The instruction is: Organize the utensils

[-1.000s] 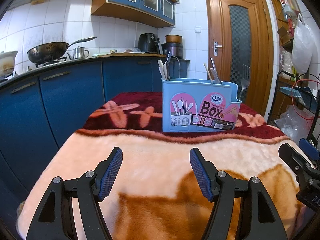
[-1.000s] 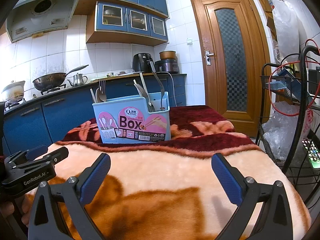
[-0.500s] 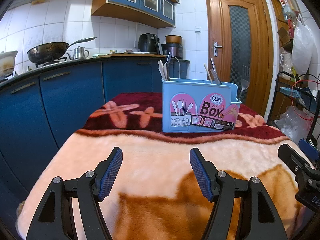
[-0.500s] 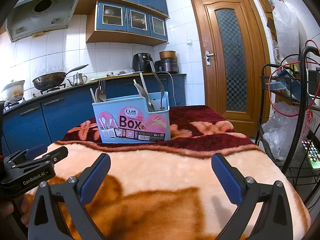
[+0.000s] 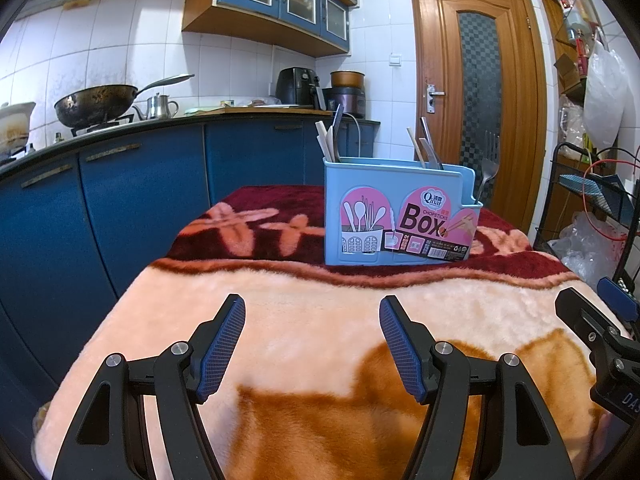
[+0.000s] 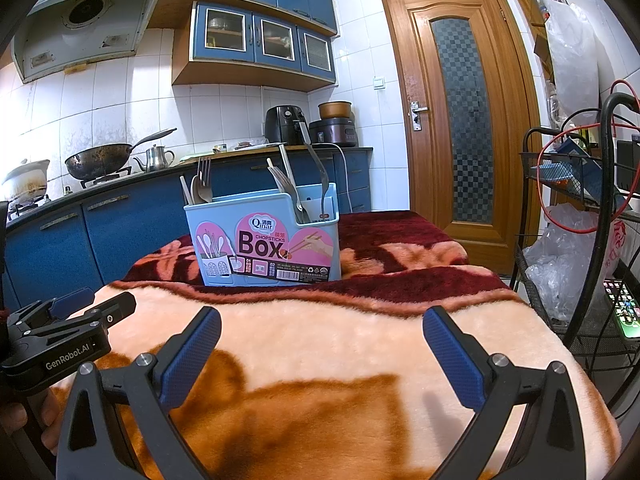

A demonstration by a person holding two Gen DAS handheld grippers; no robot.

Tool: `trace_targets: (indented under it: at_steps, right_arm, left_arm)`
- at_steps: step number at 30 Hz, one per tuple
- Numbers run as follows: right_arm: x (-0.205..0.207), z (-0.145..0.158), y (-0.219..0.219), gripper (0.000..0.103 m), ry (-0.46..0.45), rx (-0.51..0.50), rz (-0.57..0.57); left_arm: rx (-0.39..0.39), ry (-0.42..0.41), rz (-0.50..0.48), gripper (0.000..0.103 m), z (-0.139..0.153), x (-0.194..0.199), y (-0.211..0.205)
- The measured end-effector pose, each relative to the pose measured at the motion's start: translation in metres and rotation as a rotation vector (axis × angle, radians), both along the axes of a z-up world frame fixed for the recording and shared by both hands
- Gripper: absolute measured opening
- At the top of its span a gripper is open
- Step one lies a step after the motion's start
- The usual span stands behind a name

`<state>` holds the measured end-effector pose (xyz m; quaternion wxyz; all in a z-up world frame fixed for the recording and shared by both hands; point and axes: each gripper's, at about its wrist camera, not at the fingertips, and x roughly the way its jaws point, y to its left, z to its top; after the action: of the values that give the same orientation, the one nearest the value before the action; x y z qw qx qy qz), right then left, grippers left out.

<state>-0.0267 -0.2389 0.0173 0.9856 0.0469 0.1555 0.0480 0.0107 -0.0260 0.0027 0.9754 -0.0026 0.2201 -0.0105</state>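
Left wrist view: my left tongs (image 5: 312, 344) hover over the desk, which is draped in a peach, orange and maroon plush blanket (image 5: 320, 312); the two blue ribbed pads stand apart with nothing between them, so these tongs are released. Beyond them, on the maroon band of the blanket, stands the light blue plastic utensil box with a pink "Box" label (image 5: 400, 220), upright and well apart from the pads. Pale chopsticks (image 5: 325, 142) and metal handles rise from its left compartment; a steel fork (image 5: 489, 168) sits in the lower side pocket at its right end. The black body of my right tongs (image 5: 600, 344) enters at the right edge.

Right wrist view: my right tongs (image 6: 320, 344) are likewise released, the pads spread wide over bare blanket (image 6: 320, 320). The same utensil box (image 6: 264, 240) stands ahead and slightly left, with a fork and spoons (image 6: 202, 188) in its left compartment and several steel utensils (image 6: 296, 188) leaning in the right one. My left tongs (image 6: 72, 328) appear at lower left, beside my fingers (image 6: 24, 420). Behind the desk run dark blue kitchen cabinets (image 6: 120, 232).
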Motion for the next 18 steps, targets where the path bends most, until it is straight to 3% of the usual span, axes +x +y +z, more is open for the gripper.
trace_targets:
  at_steps: [18]
  right_arm:
    - [0.0001,-0.0001,-0.0006,0.103,0.001,-0.002,0.000]
  left_arm:
    - [0.000,-0.001,0.000,0.071,-0.0002,-0.0004,-0.0006]
